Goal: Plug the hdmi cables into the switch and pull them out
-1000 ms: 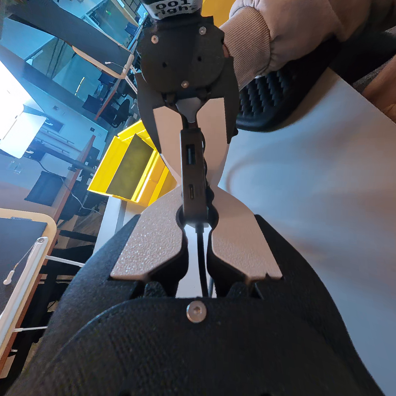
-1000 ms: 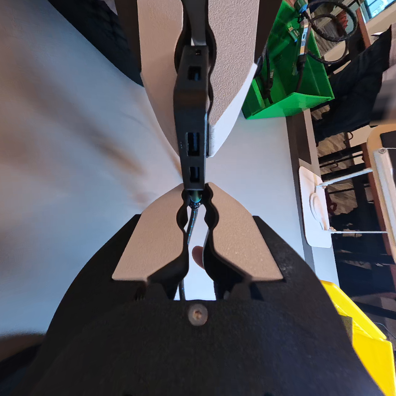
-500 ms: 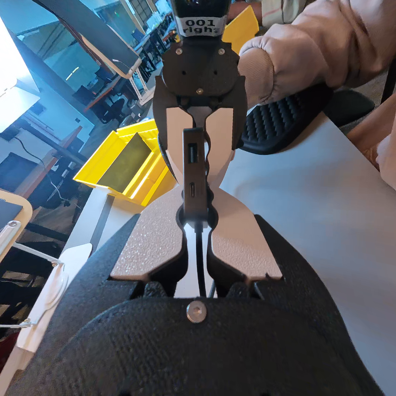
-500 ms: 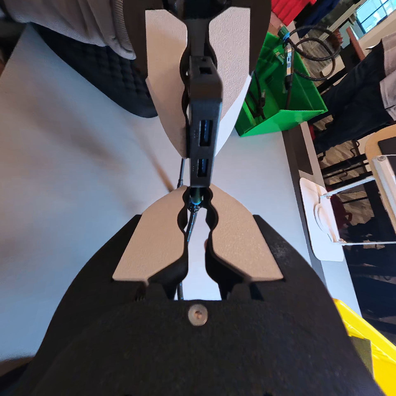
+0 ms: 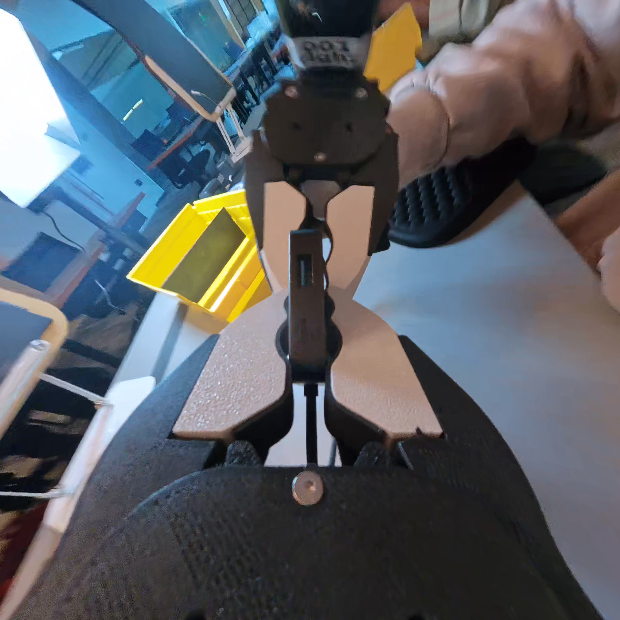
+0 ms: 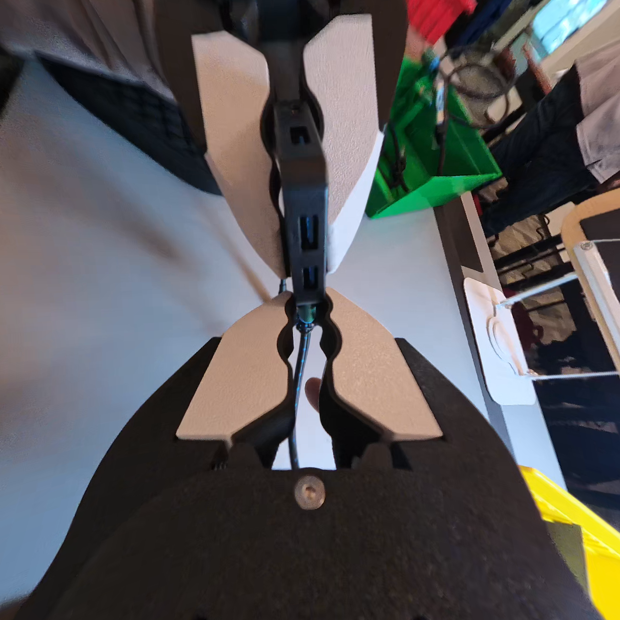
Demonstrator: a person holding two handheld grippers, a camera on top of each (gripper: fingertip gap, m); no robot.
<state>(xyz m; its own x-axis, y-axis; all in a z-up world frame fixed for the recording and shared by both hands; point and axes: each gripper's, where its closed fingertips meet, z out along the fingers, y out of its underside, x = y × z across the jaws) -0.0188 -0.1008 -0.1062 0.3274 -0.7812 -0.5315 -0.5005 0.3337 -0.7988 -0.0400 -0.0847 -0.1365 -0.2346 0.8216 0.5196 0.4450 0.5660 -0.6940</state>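
So the left wrist view gets the yellow bin [image 5: 204, 265] at the worktop's [image 5: 469, 335] far edge and a sleeve [image 5: 486, 94] behind the right gripper [image 5: 317, 235]. You only get the green bin [image 6: 432, 161] with loose cables in it from the right wrist view, plus a fingertip [image 6: 313, 391] poking up between that gripper's fingers.

Worktop is plain white, with a black textured pad [image 5: 446, 204] at its edge. The room behind is blurry desks and monitors.

The left gripper [image 5: 307, 339] has its jaws narrowed right onto the switch [image 5: 307, 302], a slim dark block held up off the worktop with a thin black lead trailing out of its near end. The right gripper's jaws are pinched on the hdmi cable [image 6: 303, 352] at its plug, right against the switch's other end. Can't tell how deep it's seated.
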